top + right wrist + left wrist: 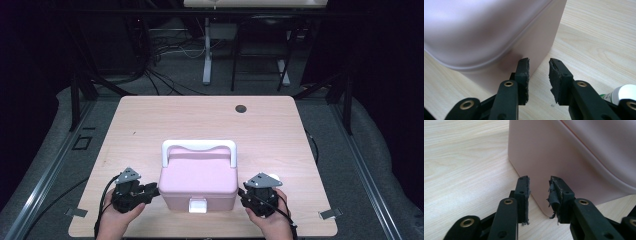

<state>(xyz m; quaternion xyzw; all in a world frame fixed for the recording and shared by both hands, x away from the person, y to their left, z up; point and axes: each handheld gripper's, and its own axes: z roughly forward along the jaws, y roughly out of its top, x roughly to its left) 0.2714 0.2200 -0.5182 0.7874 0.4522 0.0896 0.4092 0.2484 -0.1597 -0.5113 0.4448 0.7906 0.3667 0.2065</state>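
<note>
Right now I have the left gripper (150, 190) and right gripper (243, 196) flanking the pink box (198, 182) near the tabletop's (150, 120) front edge, jaws half open and holding nothing. Next, probably, I must press in on both sides evenly.

Dim room, wooden table (150, 120), grey floor (175, 75)

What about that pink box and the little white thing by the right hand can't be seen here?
- Pink box: closed lid hides its contents, high view.
- White thing: cut off by the frame edge and the right tool, right gripper view; too small in the high view.
- Box's far side: hidden by its white handle.
</note>
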